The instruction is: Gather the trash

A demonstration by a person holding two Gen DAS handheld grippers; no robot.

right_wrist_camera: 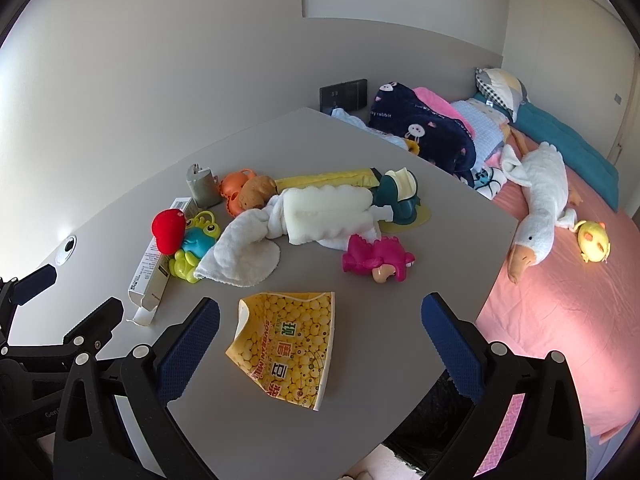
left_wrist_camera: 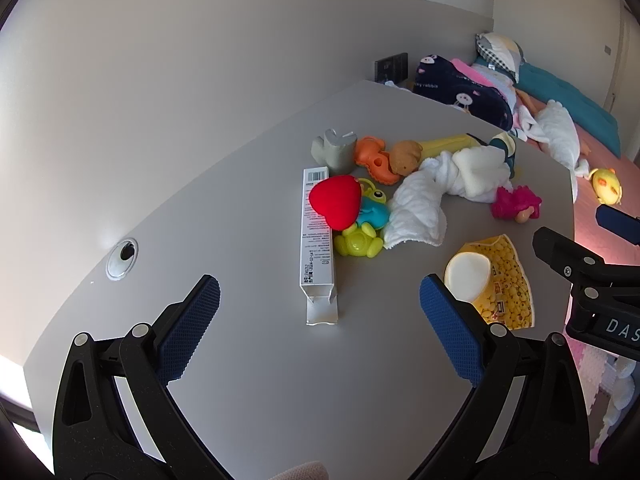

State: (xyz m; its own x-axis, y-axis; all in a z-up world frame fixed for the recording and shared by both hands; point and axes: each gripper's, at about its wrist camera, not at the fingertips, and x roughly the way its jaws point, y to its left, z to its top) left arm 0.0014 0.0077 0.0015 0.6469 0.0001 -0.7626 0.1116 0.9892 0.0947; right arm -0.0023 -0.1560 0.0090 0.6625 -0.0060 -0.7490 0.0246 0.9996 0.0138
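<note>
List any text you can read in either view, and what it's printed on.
"DAS" – on the right gripper, cut off by the frame edge.
"SOYBEAN MILK", plus large Chinese characters – on the crushed yellow paper cup.
"rabbit" – on the dark blue blanket; the word before it is blurred.
Barcode and small print – on the long white box; too small to read.

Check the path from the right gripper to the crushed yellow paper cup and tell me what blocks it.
Nothing visible blocks it. The yellow paper cup lies flat on bare table directly ahead of the open right gripper, between its fingers' lines. The nearest clutter, the white towel and pink toy, sits beyond the cup.
</note>
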